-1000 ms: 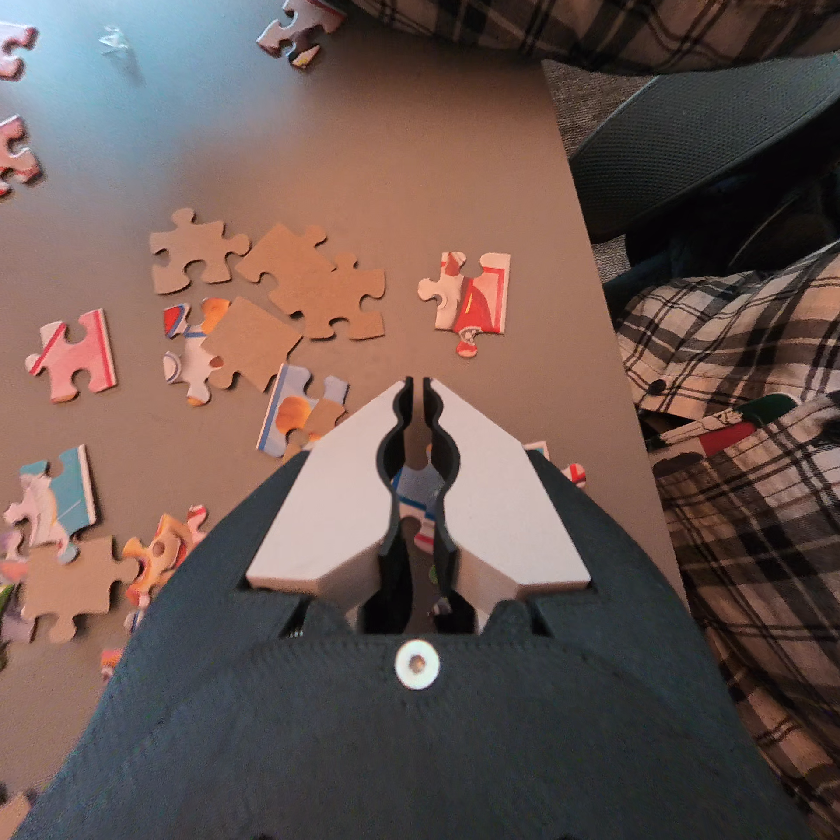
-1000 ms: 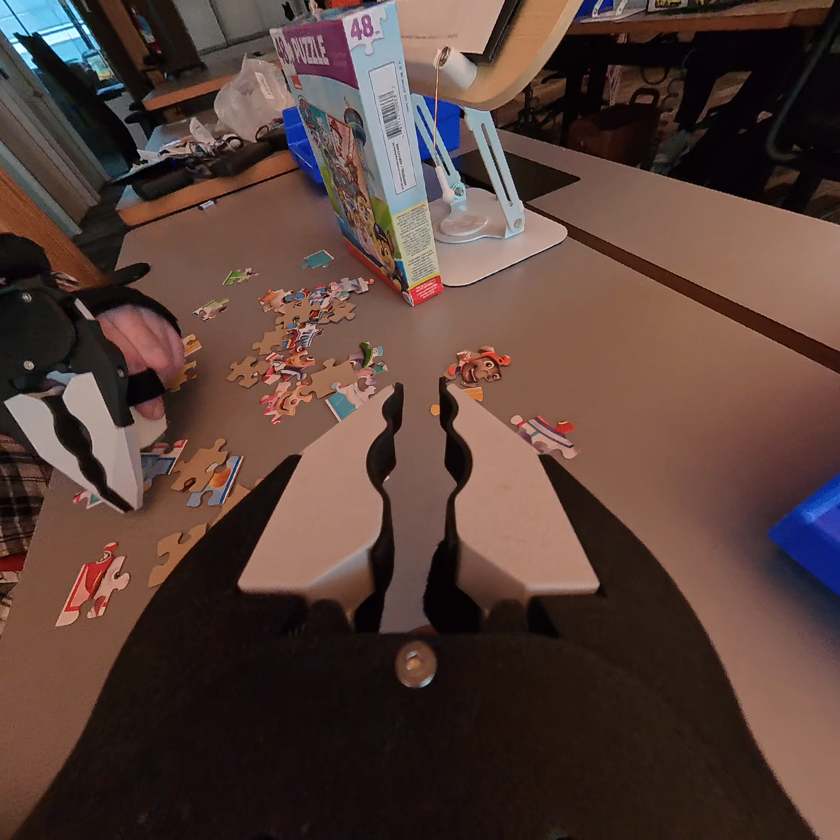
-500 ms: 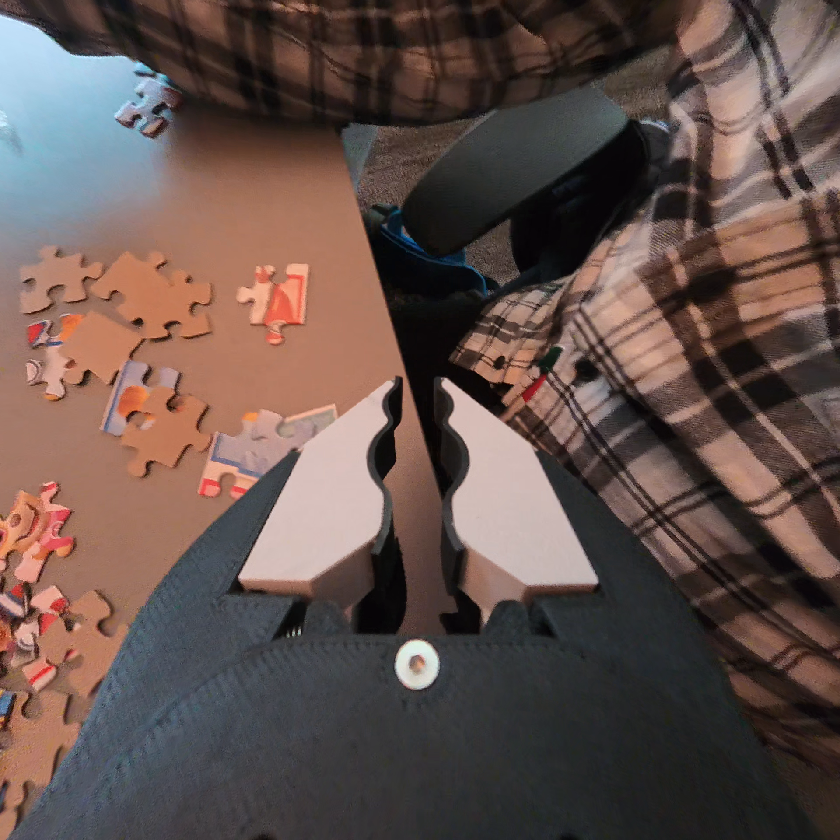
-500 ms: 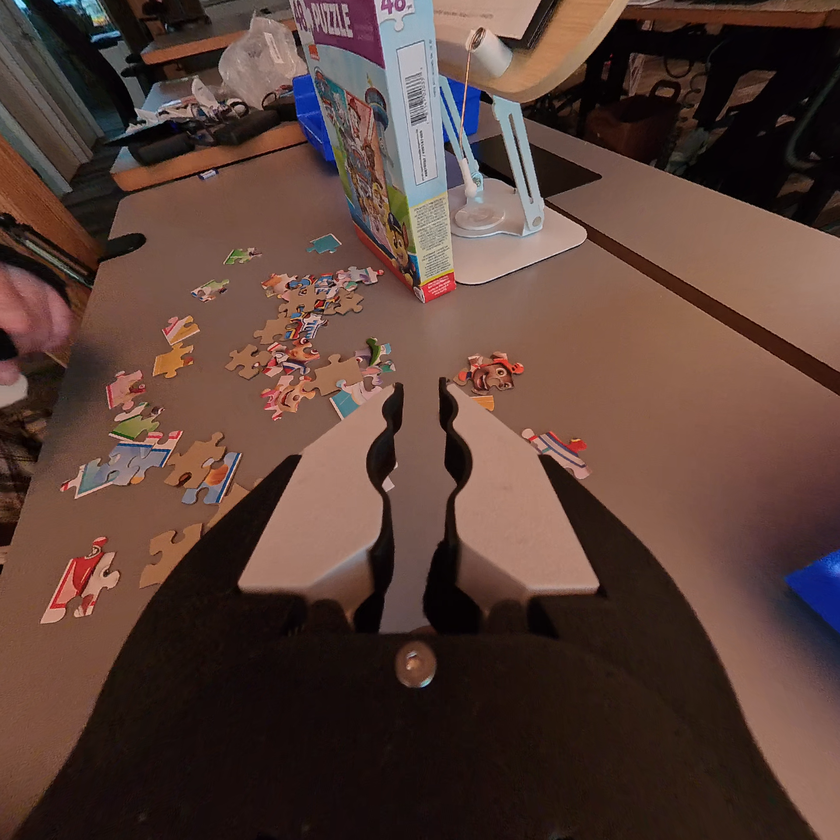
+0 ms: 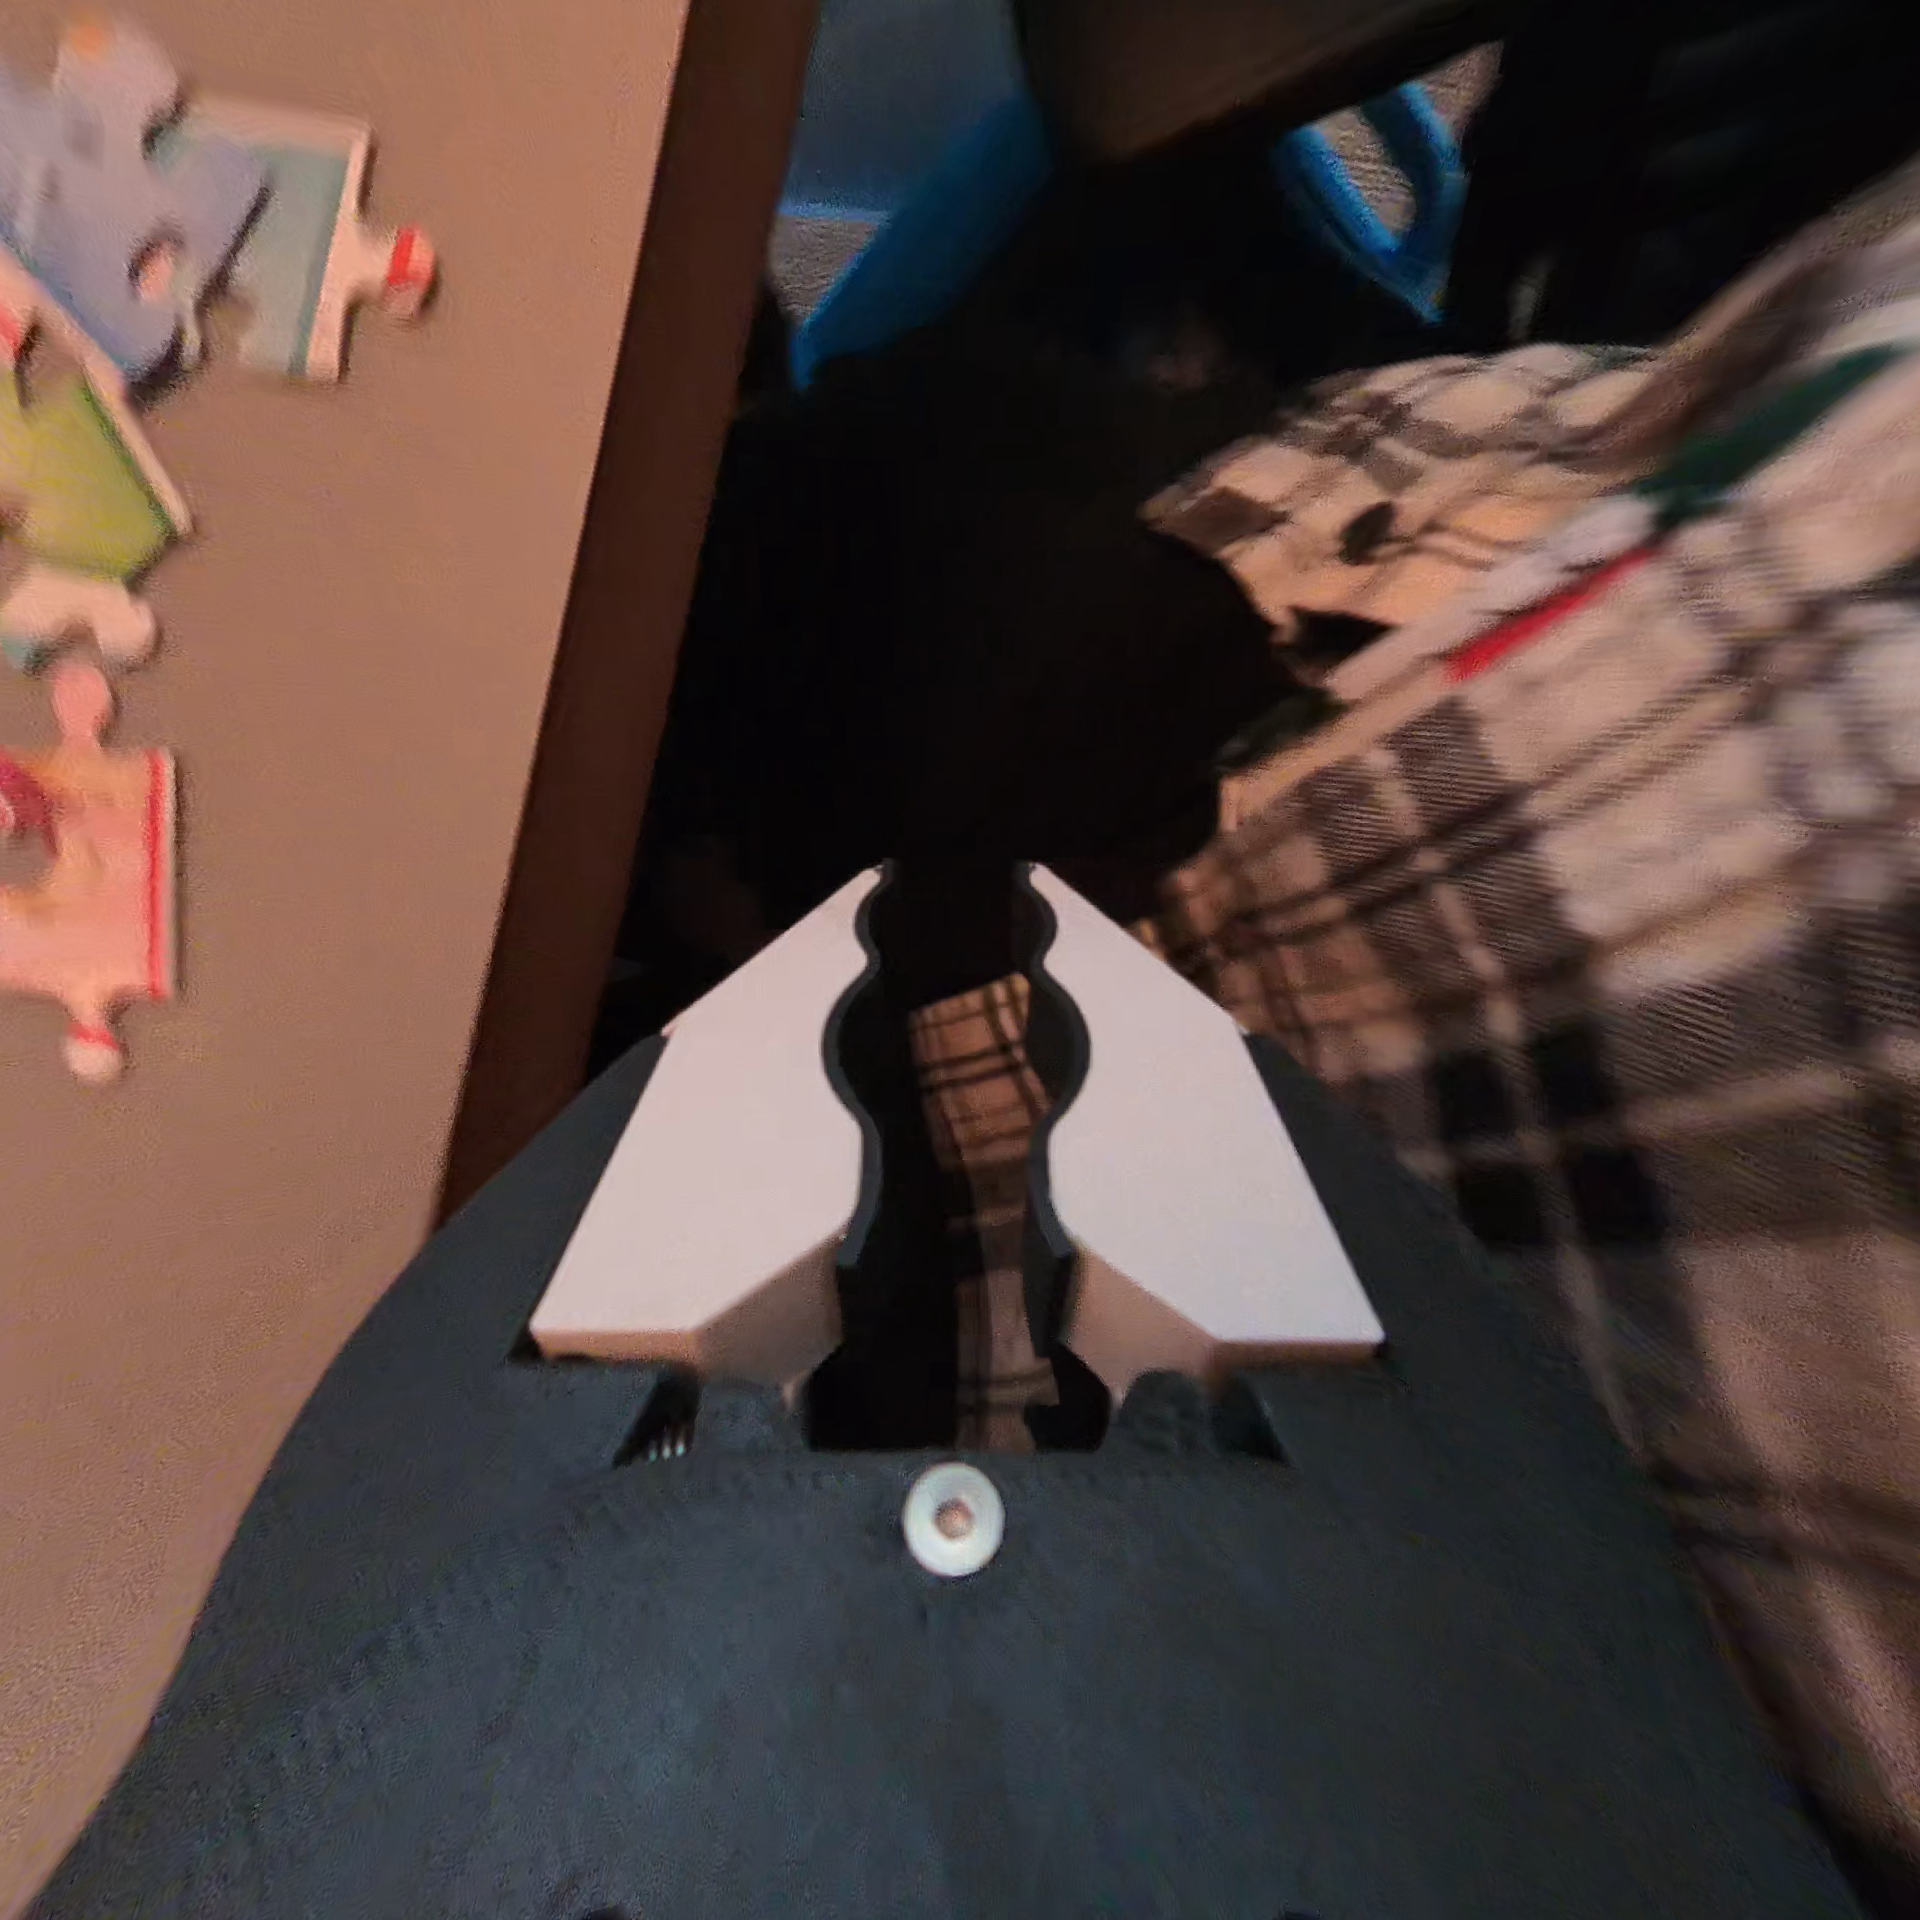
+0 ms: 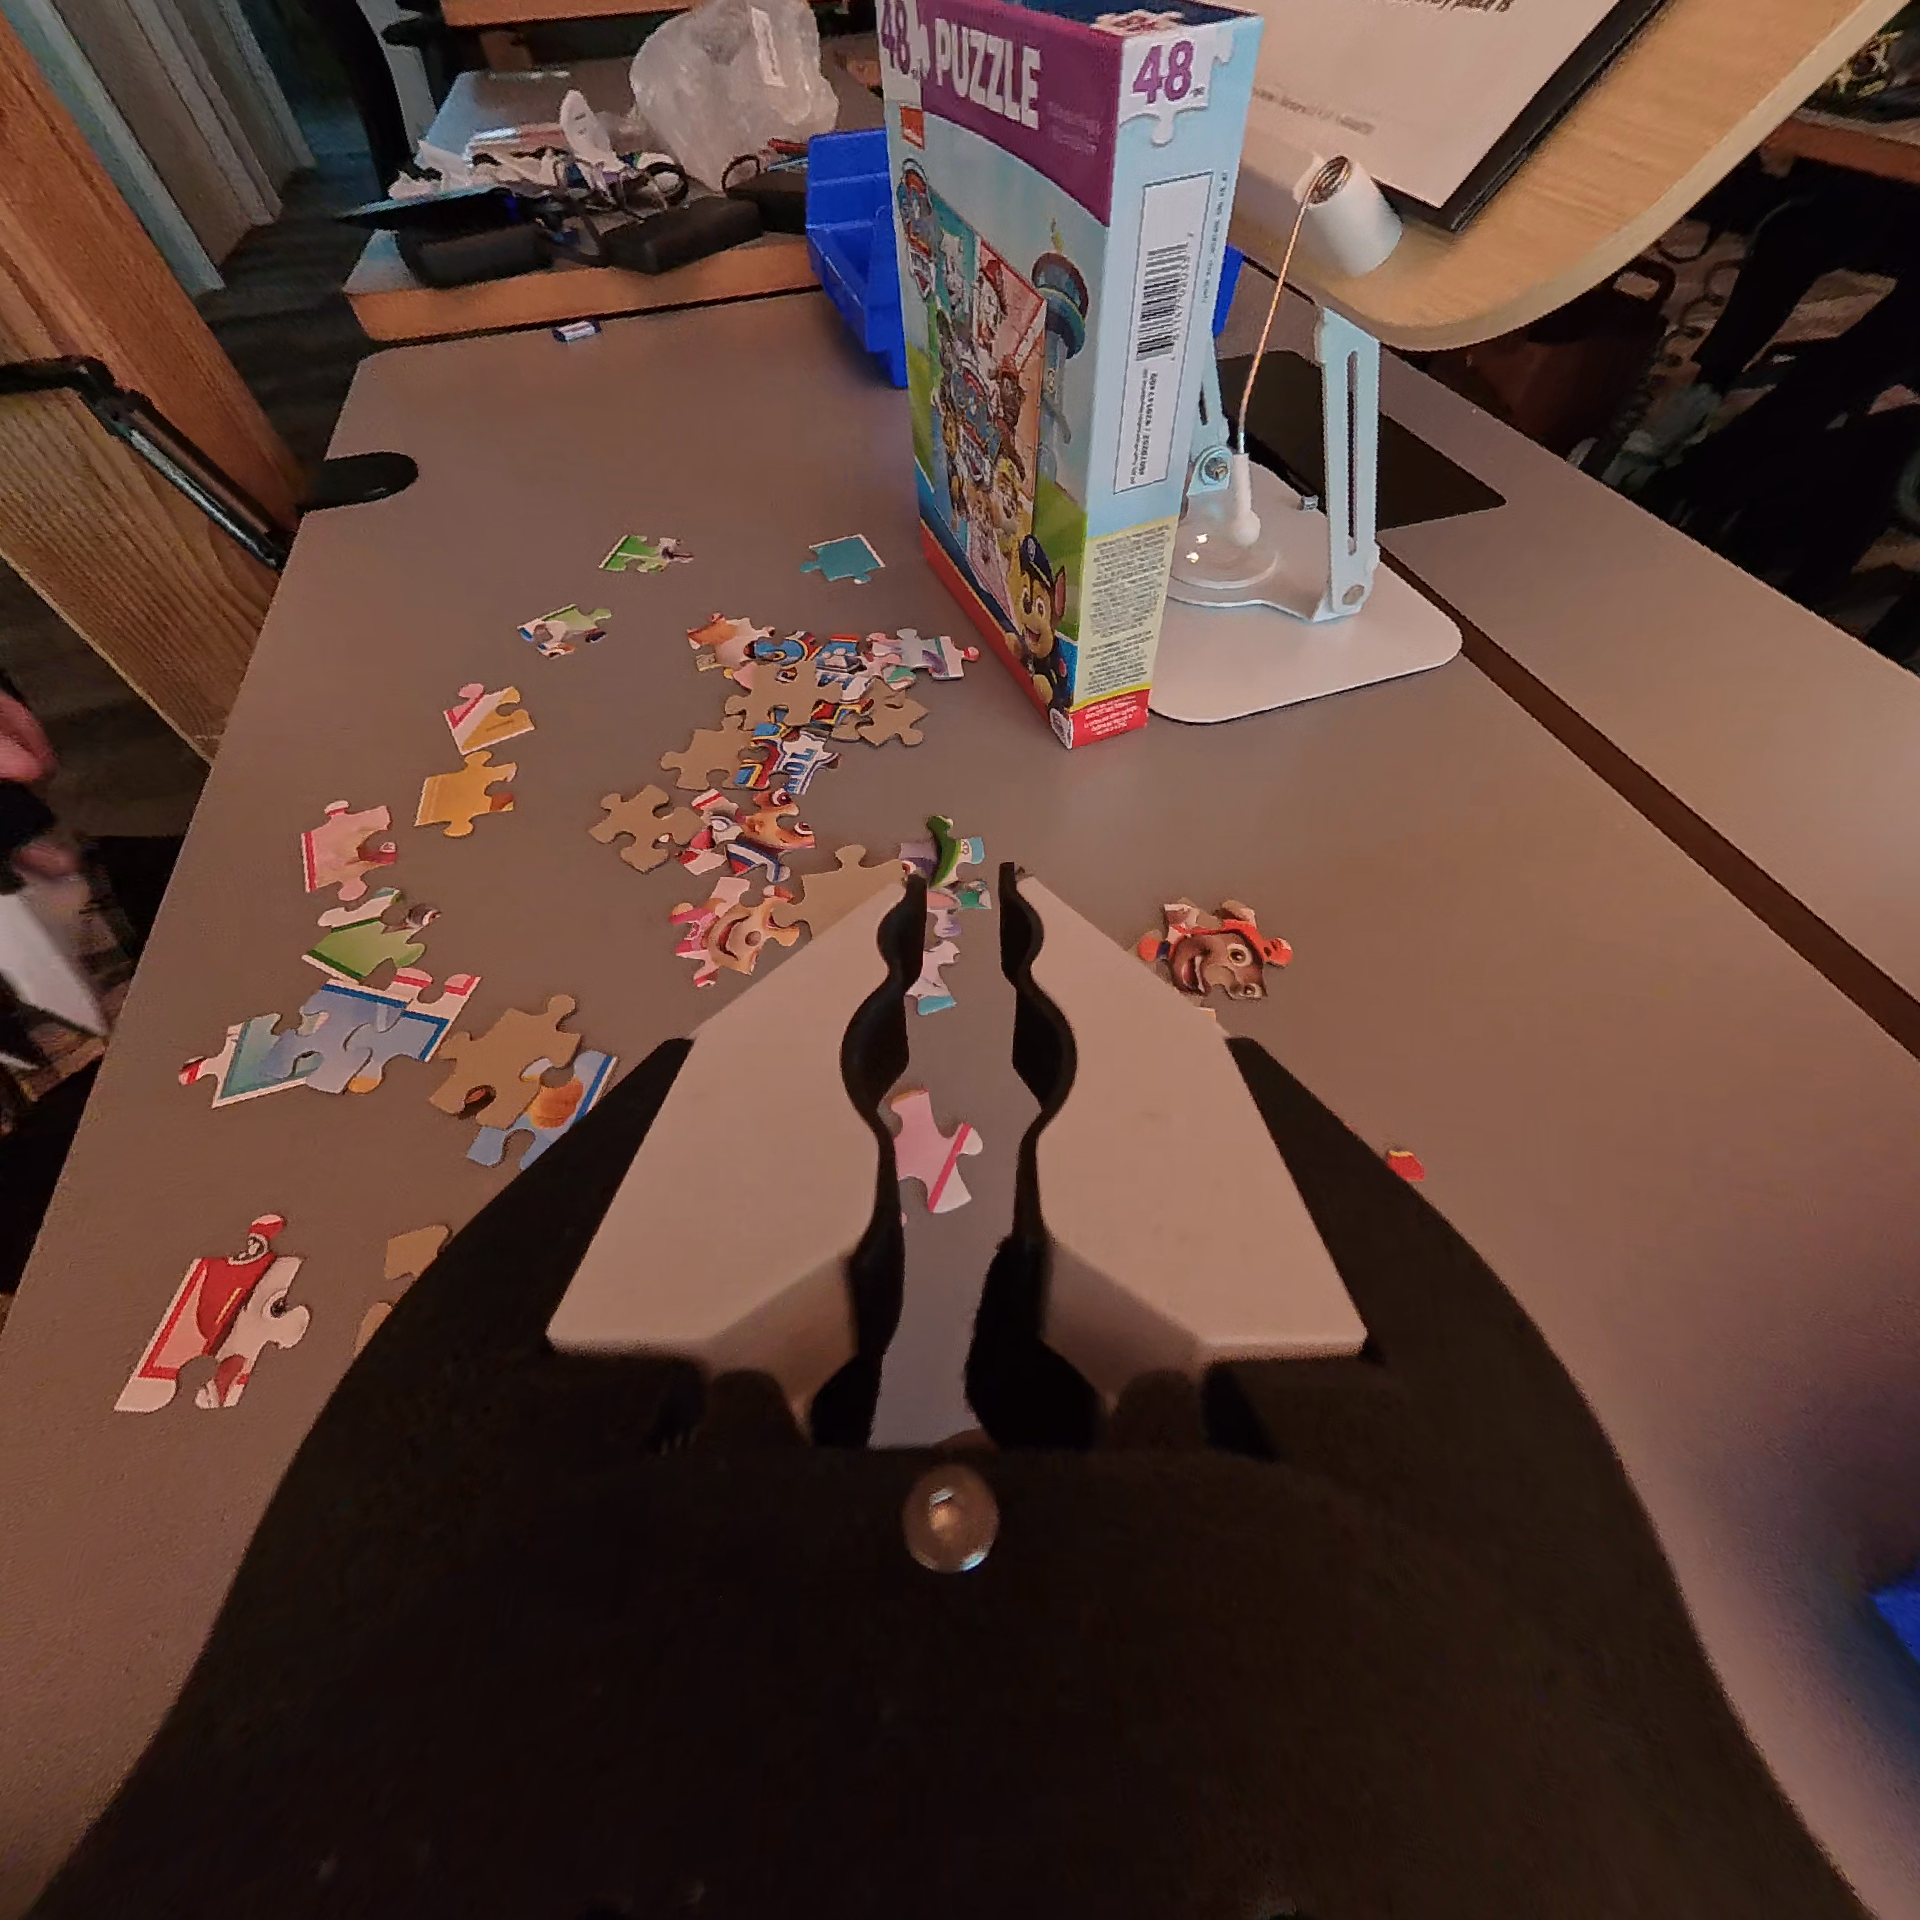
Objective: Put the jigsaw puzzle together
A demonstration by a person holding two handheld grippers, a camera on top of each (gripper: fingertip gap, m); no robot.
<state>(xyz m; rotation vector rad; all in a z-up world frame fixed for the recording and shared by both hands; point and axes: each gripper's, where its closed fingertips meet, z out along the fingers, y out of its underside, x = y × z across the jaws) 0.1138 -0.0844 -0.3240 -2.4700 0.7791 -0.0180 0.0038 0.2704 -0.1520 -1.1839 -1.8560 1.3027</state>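
Hovering part-open and empty, right gripper (image 6: 954,883) could scatter the loose pieces (image 6: 764,821); left gripper (image 5: 954,878) (also empty, part-open) hangs off-table.

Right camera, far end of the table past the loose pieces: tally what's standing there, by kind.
puzzle box: 1
white stand: 1
blue bin: 1
Total: 3

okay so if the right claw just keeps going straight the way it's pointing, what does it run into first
Probably the pink puzzle piece lying on the table between the open right claw fingers, if the line dips to the tabletop. A flatter line reaches the loose pieces at its tips; depth is unclear.
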